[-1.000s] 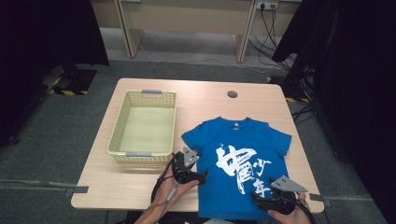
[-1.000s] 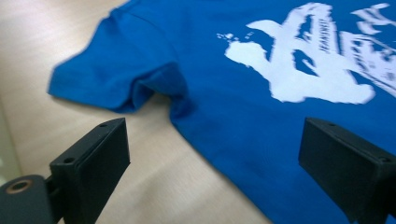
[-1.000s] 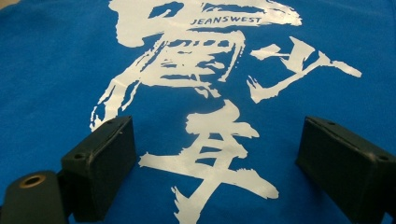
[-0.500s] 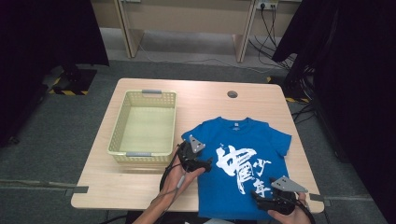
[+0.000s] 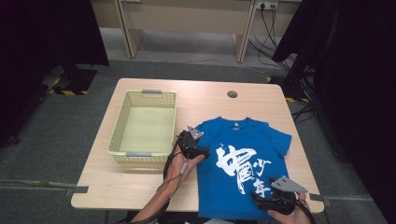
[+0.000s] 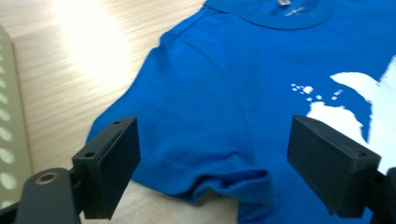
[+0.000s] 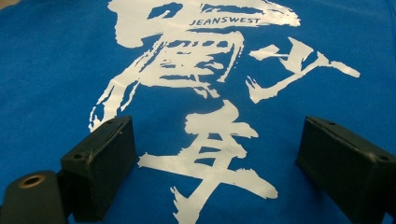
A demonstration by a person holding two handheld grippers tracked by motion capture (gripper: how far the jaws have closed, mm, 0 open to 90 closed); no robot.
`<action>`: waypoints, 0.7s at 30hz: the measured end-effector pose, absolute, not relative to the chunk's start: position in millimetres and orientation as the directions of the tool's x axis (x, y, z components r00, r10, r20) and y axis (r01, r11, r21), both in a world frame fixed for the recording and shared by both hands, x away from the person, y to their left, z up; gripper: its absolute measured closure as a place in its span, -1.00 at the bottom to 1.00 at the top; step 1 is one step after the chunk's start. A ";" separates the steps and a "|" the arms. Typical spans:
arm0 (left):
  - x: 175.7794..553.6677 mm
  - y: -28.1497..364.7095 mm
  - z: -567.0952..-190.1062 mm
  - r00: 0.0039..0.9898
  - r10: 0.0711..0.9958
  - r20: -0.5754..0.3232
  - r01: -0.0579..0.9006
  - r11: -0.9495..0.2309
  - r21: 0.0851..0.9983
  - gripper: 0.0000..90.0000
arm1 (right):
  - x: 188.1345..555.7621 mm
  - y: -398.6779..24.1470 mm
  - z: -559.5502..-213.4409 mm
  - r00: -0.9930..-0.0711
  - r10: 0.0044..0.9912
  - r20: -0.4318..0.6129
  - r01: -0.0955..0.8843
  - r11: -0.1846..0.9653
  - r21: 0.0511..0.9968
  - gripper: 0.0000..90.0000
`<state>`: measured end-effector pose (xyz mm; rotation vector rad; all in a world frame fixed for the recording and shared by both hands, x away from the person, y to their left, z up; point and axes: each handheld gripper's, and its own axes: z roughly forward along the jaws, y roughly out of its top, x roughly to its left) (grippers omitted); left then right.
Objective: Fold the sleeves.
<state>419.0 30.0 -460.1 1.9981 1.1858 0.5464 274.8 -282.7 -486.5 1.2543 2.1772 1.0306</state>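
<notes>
A blue T-shirt (image 5: 233,140) with a white print lies flat on the right half of the wooden table (image 5: 140,186), collar away from me. My left gripper (image 5: 201,150) hovers at the shirt's left sleeve. In the left gripper view its jaws (image 6: 215,163) stand wide apart on either side of the sleeve hem of the shirt (image 6: 224,93). They have just been closing a little, and the pads do not press the cloth. My right gripper (image 5: 259,199) rests at the shirt's lower right hem, open over the print on the shirt (image 7: 56,70), with its jaws (image 7: 219,163) empty.
A pale yellow plastic basket (image 5: 120,126) stands empty on the table's left half, close to my left gripper; its wall (image 6: 9,130) edges the left gripper view. A round cable hole (image 5: 232,94) sits at the table's far side. Black curtains flank the table.
My left gripper has moved away from me along the shirt's left edge, up to the sleeve. The right gripper has stayed where it was.
</notes>
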 end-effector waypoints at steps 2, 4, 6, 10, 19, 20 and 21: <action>422.2 30.3 -460.0 0.477 0.879 -0.007 0.563 -0.300 0.770 -0.59 | 274.8 -282.6 -486.5 -0.503 0.864 0.003 0.550 0.318 0.772 -0.75; 425.7 29.1 -461.0 0.468 0.884 -0.015 0.573 -0.290 0.767 -0.55 | 274.8 -282.5 -486.6 -0.504 0.864 0.003 0.550 0.318 0.772 -0.75; 429.5 28.3 -461.4 0.460 0.888 -0.015 0.584 -0.289 0.758 -0.54 | 274.7 -282.5 -486.6 -0.503 0.864 0.004 0.550 0.317 0.772 -0.75; 437.4 27.2 -465.8 0.446 0.895 -0.003 0.599 -0.296 0.744 -0.50 | 274.6 -282.7 -486.7 -0.504 0.864 0.003 0.549 0.318 0.773 -0.75; 441.7 22.3 -470.4 0.413 0.911 0.017 0.600 -0.286 0.747 -0.53 | 274.7 -282.5 -486.9 -0.506 0.863 0.003 0.548 0.318 0.774 -0.75; 442.9 21.9 -471.4 0.408 0.913 0.012 0.606 -0.280 0.745 -0.54 | 274.8 -282.4 -486.9 -0.506 0.863 0.003 0.548 0.318 0.774 -0.75; 444.4 22.0 -472.2 0.398 0.917 0.008 0.611 -0.272 0.744 -0.54 | 274.7 -282.2 -486.9 -0.505 0.863 0.003 0.548 0.318 0.774 -0.75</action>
